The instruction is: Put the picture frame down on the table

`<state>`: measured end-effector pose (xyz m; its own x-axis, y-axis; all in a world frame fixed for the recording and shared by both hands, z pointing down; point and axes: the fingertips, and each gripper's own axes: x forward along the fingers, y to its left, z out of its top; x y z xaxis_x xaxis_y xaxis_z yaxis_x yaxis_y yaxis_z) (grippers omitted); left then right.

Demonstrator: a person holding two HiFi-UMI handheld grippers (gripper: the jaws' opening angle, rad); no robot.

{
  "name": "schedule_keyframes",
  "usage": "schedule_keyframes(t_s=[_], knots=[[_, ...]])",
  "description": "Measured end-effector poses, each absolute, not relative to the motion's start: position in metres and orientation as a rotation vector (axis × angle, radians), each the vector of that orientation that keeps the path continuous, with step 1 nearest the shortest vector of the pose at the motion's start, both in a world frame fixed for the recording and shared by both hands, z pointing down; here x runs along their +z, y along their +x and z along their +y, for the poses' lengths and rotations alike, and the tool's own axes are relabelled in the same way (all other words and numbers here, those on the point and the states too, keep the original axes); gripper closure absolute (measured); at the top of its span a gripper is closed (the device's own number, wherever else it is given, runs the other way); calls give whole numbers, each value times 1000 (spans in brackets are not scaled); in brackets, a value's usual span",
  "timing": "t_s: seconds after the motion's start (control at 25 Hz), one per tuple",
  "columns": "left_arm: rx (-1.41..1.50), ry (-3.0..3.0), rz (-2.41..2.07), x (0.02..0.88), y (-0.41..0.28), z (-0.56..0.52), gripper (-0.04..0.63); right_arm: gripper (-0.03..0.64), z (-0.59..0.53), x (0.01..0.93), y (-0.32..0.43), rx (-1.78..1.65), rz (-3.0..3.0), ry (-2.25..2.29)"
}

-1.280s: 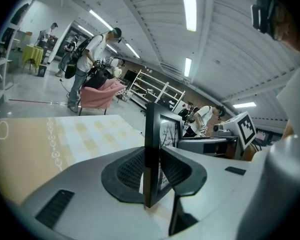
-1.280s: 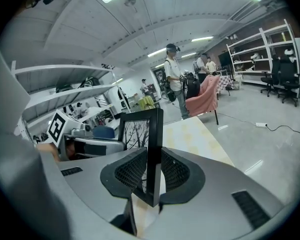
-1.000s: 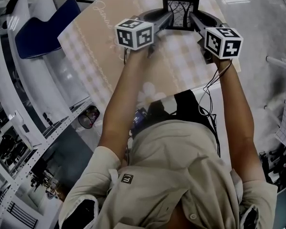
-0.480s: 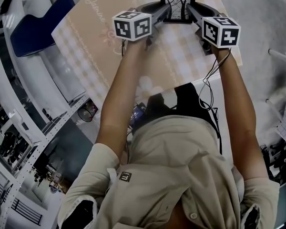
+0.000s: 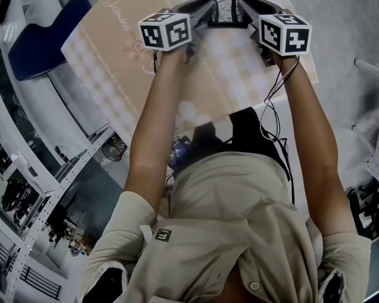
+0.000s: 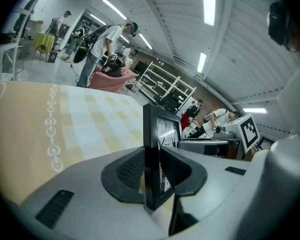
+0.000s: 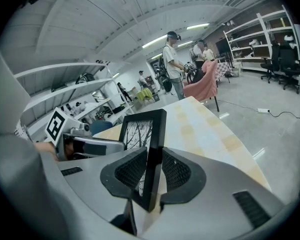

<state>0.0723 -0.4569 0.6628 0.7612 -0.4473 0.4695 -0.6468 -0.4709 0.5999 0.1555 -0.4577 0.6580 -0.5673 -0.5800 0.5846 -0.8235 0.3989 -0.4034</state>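
Observation:
A small black picture frame [image 5: 223, 3] with a bare-tree print is held upright over the far part of the table [image 5: 132, 55], which has a beige checked cloth. My left gripper [image 5: 205, 14] is shut on the frame's left edge [image 6: 152, 159]. My right gripper [image 5: 243, 8] is shut on its right edge [image 7: 154, 154]. In the left gripper view the right gripper [image 6: 210, 145] shows beyond the frame, and the left gripper [image 7: 92, 145] shows in the right gripper view. Whether the frame's bottom touches the cloth cannot be told.
A blue chair [image 5: 41, 40] stands left of the table, beside white shelving [image 5: 25, 163]. Grey floor [image 5: 354, 36] lies to the right with a cable on it. Several people [image 7: 172, 64] stand in the room beyond the table.
Both grippers have carried the frame farther away across the table, towards the top of the head view. Their grip on it is unchanged.

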Motion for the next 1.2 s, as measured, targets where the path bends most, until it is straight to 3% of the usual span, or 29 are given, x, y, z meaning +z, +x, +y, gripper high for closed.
schedule_keyframes(t_s=[0.44,1.2], knots=[[303,2112,-833,671,74,-465,502,528,-468,667,155,942,-2299,1240],[538,2115,-1012,686,73,-476,471,524,-479,688,158,868,-2186,1261]])
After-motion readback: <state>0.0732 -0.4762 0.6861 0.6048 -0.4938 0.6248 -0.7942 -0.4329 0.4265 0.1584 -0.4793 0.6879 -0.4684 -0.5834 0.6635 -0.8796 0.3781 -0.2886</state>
